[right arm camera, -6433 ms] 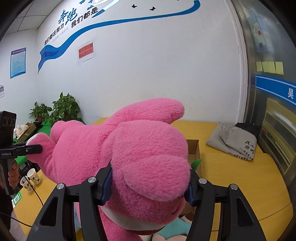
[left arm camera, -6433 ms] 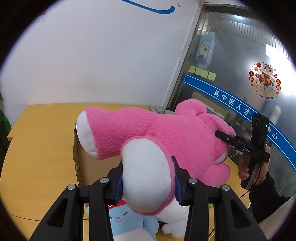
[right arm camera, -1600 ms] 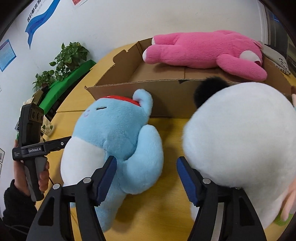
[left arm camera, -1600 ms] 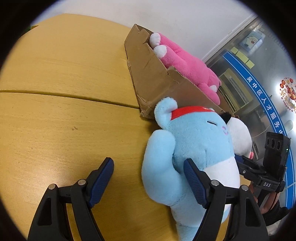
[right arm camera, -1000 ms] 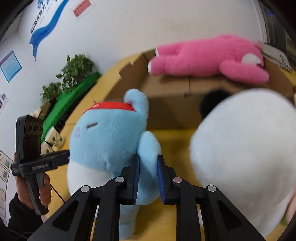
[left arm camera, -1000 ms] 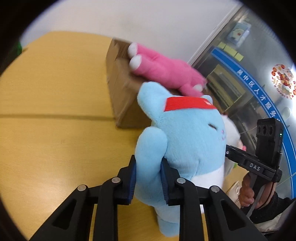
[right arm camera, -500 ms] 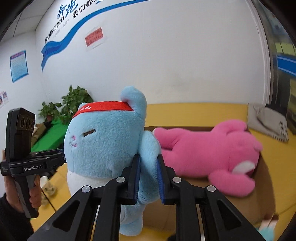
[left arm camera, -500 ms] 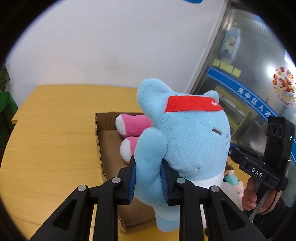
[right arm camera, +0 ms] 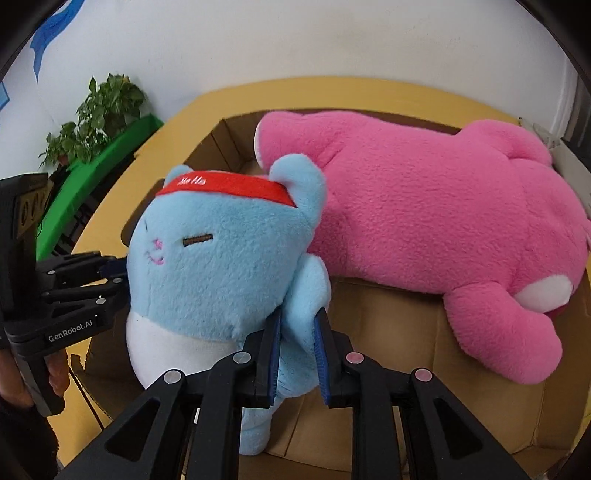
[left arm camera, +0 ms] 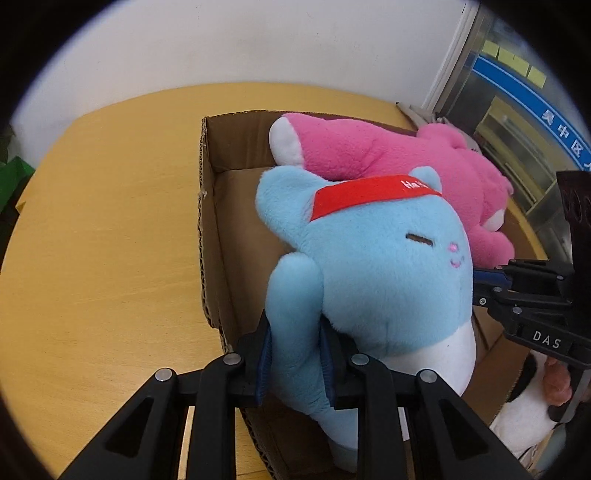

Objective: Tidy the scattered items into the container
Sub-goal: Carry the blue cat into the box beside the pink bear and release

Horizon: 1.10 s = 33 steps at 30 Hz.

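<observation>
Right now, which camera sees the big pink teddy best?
The right wrist view: the pink teddy lies there nearly whole in the box. In the left wrist view, the blue cat covers much of the pink teddy.

A white-walled office corner surrounds your yellow wooden table (left arm camera: 103,206).

Behind it you face a plain white wall (right arm camera: 295,40) with a blue painted stripe (right arm camera: 48,26) at the upper left of the right wrist view. Below that stripe you see a leafy potted plant (right arm camera: 96,114) beside a green surface (right arm camera: 92,162). At the upper right of the left wrist view stands a glass partition (left arm camera: 517,122) with a blue band (left arm camera: 532,99) and yellow sticky notes (left arm camera: 513,59).
</observation>
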Available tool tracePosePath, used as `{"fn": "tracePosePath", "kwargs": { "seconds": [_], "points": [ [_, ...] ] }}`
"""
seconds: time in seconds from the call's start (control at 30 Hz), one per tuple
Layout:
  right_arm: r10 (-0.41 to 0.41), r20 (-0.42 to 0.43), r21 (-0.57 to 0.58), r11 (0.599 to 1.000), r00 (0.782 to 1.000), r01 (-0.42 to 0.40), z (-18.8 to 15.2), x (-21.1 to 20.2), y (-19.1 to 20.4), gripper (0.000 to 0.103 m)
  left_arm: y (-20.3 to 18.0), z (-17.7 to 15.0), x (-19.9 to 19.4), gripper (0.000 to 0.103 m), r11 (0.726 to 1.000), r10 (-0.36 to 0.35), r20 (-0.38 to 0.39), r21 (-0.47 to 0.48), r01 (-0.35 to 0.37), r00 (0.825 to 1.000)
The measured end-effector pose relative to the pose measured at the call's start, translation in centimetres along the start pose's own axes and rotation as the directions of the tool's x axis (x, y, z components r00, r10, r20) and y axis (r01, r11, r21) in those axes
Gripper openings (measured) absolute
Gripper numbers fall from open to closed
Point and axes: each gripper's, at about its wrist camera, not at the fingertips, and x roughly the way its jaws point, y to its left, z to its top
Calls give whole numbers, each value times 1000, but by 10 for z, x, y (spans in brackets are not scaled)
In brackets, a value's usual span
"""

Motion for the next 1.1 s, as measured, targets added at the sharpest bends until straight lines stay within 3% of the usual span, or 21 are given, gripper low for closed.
{"fn": "tracePosePath", "kwargs": {
  "seconds": [0.17,0.23,0.3,0.47,0.57,0.6,0.67,0.8,1.0,1.1],
  "points": [
    [67,-23,30,997,997,-67,1,7,-9,20,2,3,-2,21,1000,30,-7,-7,-30,1000],
    [80,-26,32,996,996,-79,-2,8,-11,33,-1,8,1,24,998,58,-6,14,-58,998],
    [99,-28,40,994,995,-98,-4,8,-15,39,2,9,-8,29,998,63,11,20,-63,998],
    [147,-32,58,988,989,-145,-11,7,-24,53,21,7,-65,31,996,75,156,-68,-65,985],
    [173,-34,67,983,984,-170,-15,7,-28,53,6,10,-94,37,997,76,235,-37,-69,969],
    [167,-34,62,984,985,-164,-15,9,-26,53,-5,12,-95,43,998,60,234,0,-62,970],
    [175,-30,61,983,984,-173,-15,12,-24,52,-28,20,-77,43,996,20,191,79,-36,981],
    [220,-40,83,973,975,-216,-13,21,-25,51,-53,33,-24,44,983,32,93,178,-49,995],
    [273,-52,115,957,960,-266,-15,29,-33,51,-54,35,-2,47,968,96,71,227,-110,993],
    [298,1,74,952,954,-298,-15,11,-31,52,-47,35,-3,48,975,73,60,204,-83,996]
  ]
}}
